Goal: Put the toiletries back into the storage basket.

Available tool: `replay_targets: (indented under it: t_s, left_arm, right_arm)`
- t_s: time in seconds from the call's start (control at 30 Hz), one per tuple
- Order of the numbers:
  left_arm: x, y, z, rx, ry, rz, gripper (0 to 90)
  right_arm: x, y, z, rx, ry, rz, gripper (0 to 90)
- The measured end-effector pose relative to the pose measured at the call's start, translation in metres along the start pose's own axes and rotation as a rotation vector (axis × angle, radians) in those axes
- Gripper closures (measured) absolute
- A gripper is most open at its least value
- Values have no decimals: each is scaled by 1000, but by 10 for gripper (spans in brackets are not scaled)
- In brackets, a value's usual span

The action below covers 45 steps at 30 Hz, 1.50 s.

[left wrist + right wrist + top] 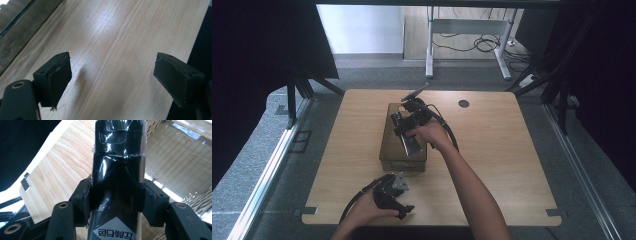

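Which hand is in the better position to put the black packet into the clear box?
The right. The right claw is closed on the black packet, held over the clear box. The left claw is open and holds nothing, over bare table near the front edge.

One label can be seen. It is a white diamond-shaped sticker (pixel 115 231) on the black bottle (pixel 117 170), at the bottom centre of the right gripper view. It carries blue characters, which look like Chinese ones. They stand upside down in the frame and the lower edge cuts them, so I cannot read them with certainty. Near the top of the frame the bottle has an embossed outline, without letters. No other text, brand or number is readable.
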<state>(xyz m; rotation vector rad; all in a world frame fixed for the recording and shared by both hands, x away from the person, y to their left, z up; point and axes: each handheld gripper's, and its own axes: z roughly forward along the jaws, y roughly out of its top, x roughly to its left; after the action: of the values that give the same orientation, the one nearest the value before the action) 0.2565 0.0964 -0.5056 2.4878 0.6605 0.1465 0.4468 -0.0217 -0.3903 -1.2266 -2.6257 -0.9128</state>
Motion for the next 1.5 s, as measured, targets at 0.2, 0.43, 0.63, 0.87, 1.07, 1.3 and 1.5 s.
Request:
replay_targets:
  t_s: [0.2, 0.43, 0.63, 0.87, 1.07, 1.3, 1.5]
  left_arm:
    - [0, 0, -1, -2, 2, -1, 151]
    - [0, 0, 0, -1, 1, 0, 150]
    - [1, 0, -1, 1, 2, 1, 151]
    - [1, 0, 1, 8, -1, 5, 151]
    - [1, 0, -1, 4, -3, 9, 151]
    - [0, 0, -2, -7, -9, 5, 151]
    - [0, 0, -2, -5, -8, 10, 152]
  right_arm:
    - [2, 4, 4, 2, -1, 19, 464]
    - [2, 8, 5, -8, -6, 48, 464]
    - [2, 11, 8, -2, -17, 69, 464]
    - [2, 16, 13, -9, -26, 110, 464]
    - [4, 20, 23, -2, -24, 144, 463]
    - [4, 23, 36, -9, -40, 191, 464]
    - [2, 23, 43, -10, -40, 237, 463]
